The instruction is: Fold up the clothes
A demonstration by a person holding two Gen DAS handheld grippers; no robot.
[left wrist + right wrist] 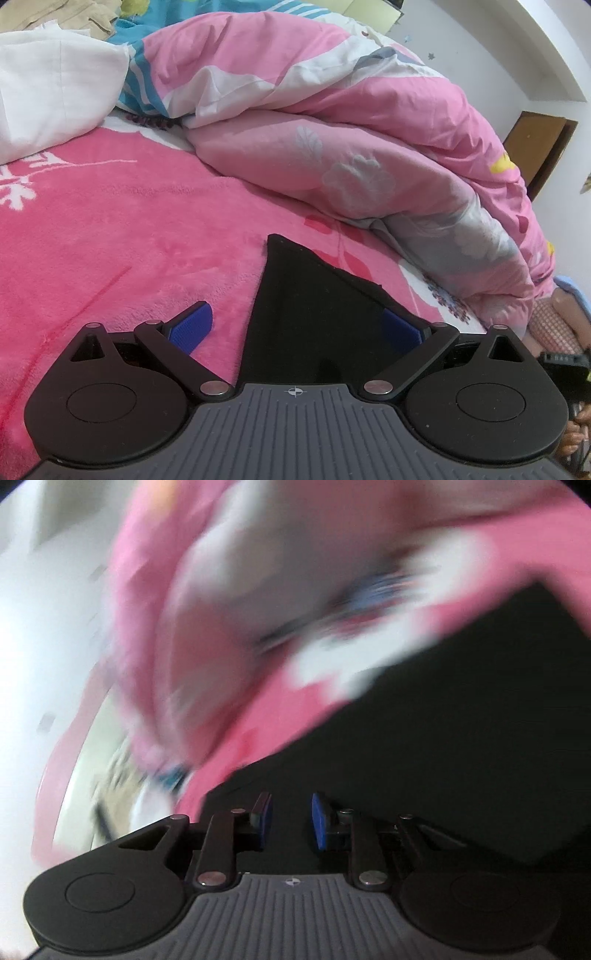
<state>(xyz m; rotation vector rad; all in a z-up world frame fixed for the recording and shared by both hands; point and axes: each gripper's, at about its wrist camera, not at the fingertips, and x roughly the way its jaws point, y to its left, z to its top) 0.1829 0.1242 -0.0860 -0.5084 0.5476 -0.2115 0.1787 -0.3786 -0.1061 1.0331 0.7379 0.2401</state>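
Your left gripper: fingers spread wide, nothing clamped, straddling a pointed corner of the black garment. Your right gripper: blue pads a narrow gap apart, poised over that garment; view blurred. Garment lies on the pink blanket covering the bed. Beyond: bunched pink duvet, white pillow.

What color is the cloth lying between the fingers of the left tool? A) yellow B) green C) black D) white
C: the cloth lying on the pink blanket between the open fingers of the left tool is plain black.
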